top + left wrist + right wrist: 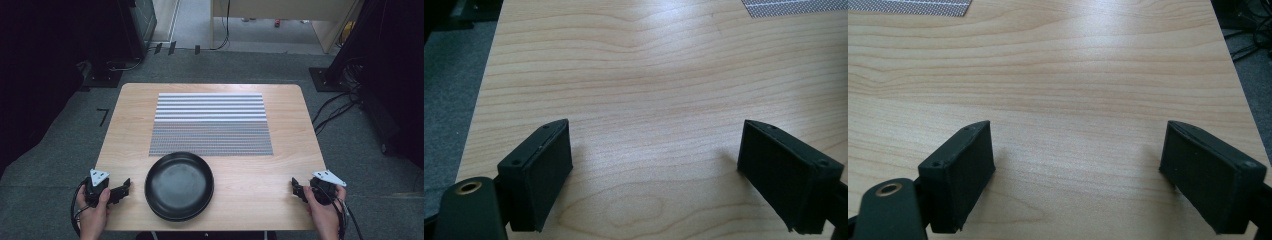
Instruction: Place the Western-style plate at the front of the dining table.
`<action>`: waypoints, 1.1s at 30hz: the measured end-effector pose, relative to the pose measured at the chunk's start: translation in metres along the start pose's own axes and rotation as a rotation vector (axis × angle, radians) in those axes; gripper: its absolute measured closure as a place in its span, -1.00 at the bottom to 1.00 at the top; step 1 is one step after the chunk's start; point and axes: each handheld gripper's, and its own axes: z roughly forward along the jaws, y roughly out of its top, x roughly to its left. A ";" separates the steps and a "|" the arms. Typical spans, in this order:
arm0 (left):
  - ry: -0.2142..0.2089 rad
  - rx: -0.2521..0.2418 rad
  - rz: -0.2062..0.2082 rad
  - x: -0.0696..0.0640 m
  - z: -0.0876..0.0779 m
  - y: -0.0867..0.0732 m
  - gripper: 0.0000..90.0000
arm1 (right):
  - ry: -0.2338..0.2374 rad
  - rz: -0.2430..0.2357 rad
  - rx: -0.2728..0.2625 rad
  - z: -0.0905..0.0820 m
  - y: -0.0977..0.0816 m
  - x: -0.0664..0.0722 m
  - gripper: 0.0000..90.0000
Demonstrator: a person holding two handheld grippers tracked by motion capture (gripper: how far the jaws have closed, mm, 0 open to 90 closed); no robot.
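While both grippers idle spread and empty, high view puts the black plate [179,186] at the near bench [280,165] edge, just beside the left gripper [126,186]: a careless sweep could shove it off. Left gripper view: bare wood between jaws. Right gripper view: same; right gripper [1075,172] sits well apart.

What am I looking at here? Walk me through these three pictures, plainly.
A person sits at a wooden table and holds a hand tool with two jaws in each hand: the left gripper and the right gripper. The high view looks down from above the person. The other two pictures come from small cameras riding on each gripper, looking along its black jaws at bare wood. On the table lie a black plate, near the left gripper, and a striped mat behind it. Both grippers are open and hold nothing.
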 end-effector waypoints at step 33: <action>-0.088 -0.135 -0.080 -0.027 -0.034 0.016 -0.70 | 0.075 0.021 -0.102 -0.011 0.012 0.022 -0.69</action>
